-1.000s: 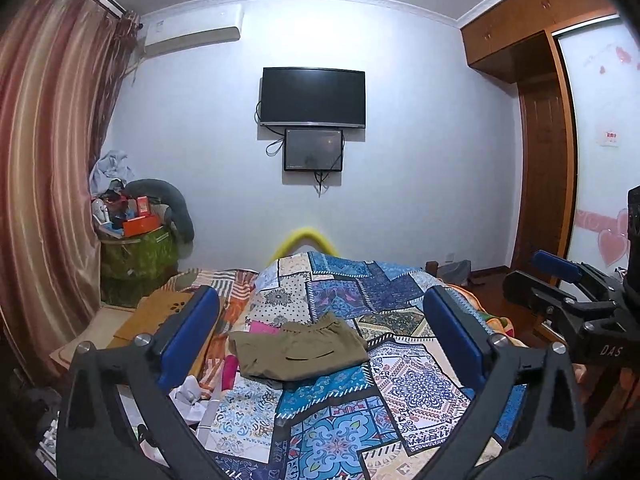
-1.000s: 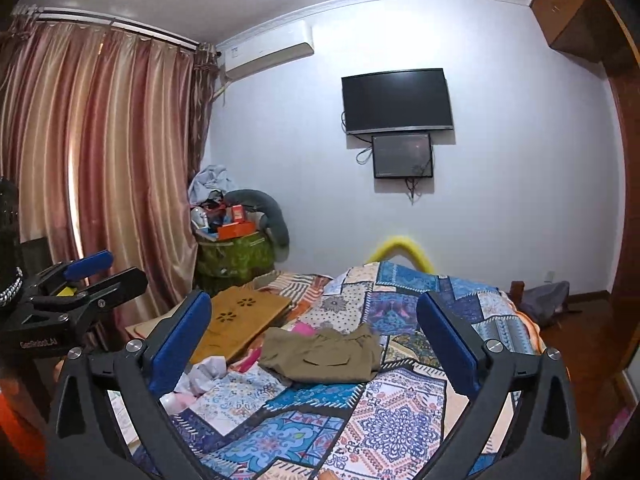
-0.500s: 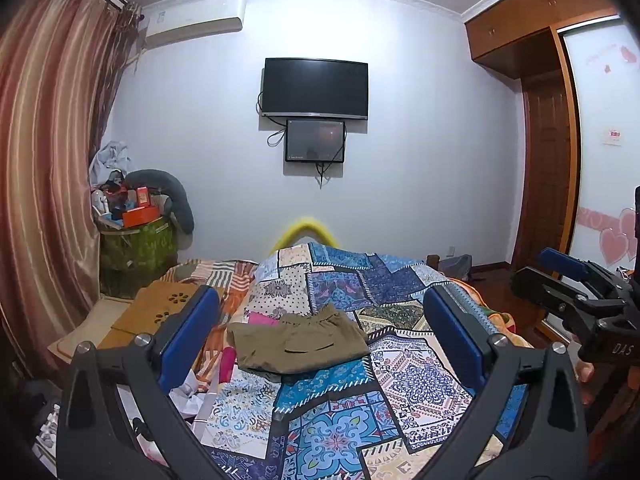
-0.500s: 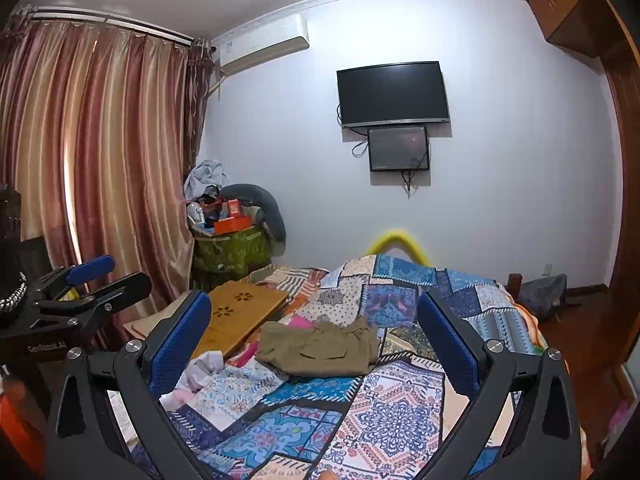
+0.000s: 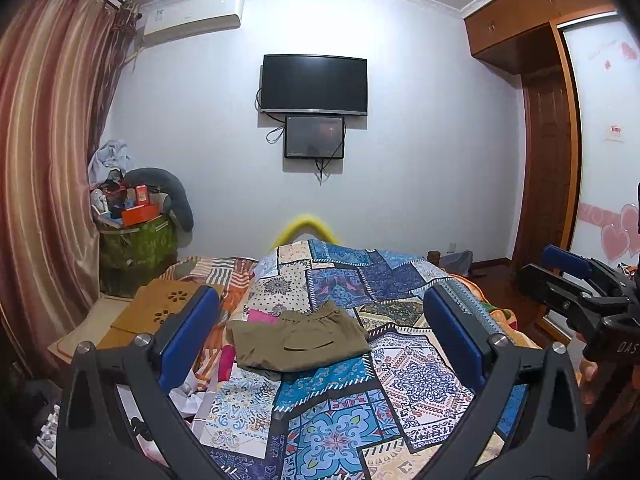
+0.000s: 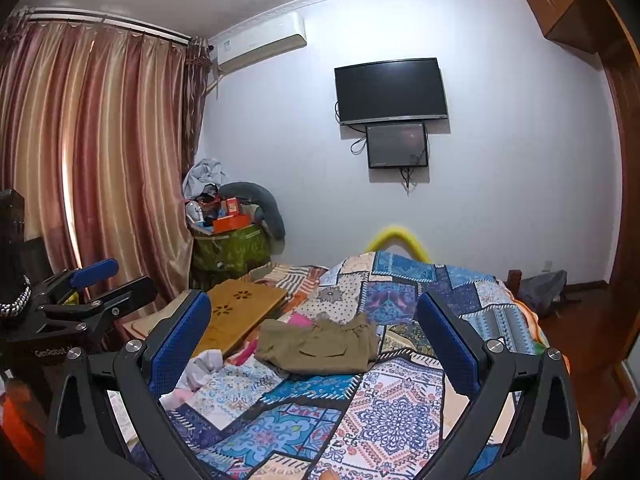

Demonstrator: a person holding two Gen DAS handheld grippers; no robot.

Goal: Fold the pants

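A pair of olive-green pants [image 5: 300, 340] lies folded into a compact bundle on a bed covered by a blue patchwork quilt [image 5: 416, 376], roughly midway along the mattress and toward its left side. The waistband, gathered with elastic, faces the far wall, and a slit pocket shows on the upper layer. A bit of pink cloth [image 5: 262, 315] peeks out from just beyond the bundle's far left corner.

Both handheld grippers hang in the air above the near end of the bed, well apart from the garment. The left gripper [image 5: 320, 334] has its blue-padded fingers [image 5: 188, 336] spread wide with nothing between them; in its view the pants sit framed in the gap. The right gripper [image 6: 314, 344] likewise holds its fingers [image 6: 180, 344] wide apart and empty, and it appears at the far right edge of the left camera's view, just as the left one shows at the left edge of the right camera's.

A wooden lap table [image 6: 240, 312] with flower cut-outs rests on the bed's left edge, near the pants but not touching them. Crumpled white fabric [image 6: 200, 364] lies in front of it. On the far wall hang a dark television [image 5: 314, 83] and a smaller screen [image 5: 314, 137] directly beneath. Striped curtains [image 6: 92, 152] fill the left side, next to a green hamper [image 5: 138, 244] piled with clutter.
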